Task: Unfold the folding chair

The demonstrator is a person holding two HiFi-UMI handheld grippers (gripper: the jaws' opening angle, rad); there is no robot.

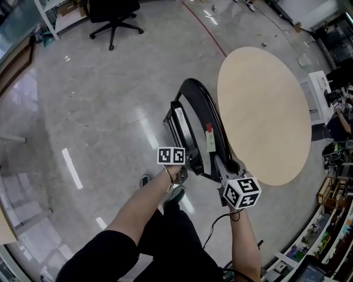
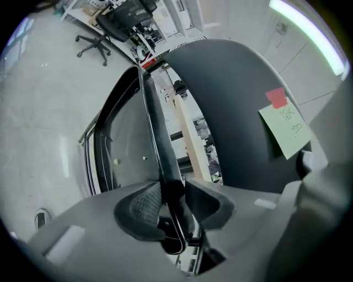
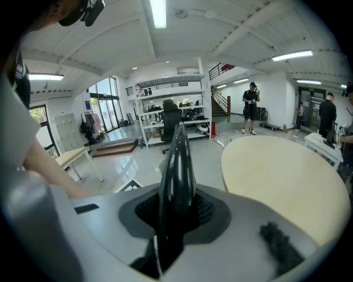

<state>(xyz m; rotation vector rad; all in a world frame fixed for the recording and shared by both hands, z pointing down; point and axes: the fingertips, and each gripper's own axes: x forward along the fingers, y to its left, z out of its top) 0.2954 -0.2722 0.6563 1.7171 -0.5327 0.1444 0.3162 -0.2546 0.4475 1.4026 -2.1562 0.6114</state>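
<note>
The black folding chair (image 1: 198, 104) stands folded on the floor beside a round table, its curved back edge-on to me. A green note (image 1: 210, 142) and a red tag (image 1: 208, 128) are stuck on the back (image 2: 231, 110). My left gripper (image 1: 185, 167) sits at the chair's near left side. In the left gripper view a thin black frame bar (image 2: 157, 132) runs between that gripper's (image 2: 171, 201) pads, which close on it. My right gripper (image 1: 222, 166) grips the near rim of the back. In the right gripper view the glossy rim (image 3: 177, 160) rises out of the shut gripper (image 3: 175, 212).
The round beige table (image 1: 265, 110) stands right beside the chair on its right. A black office chair (image 1: 113, 14) is far off at top left. My feet (image 1: 175, 193) are just below the chair. Shelving (image 3: 165, 110) and people (image 3: 251, 107) stand far across the room.
</note>
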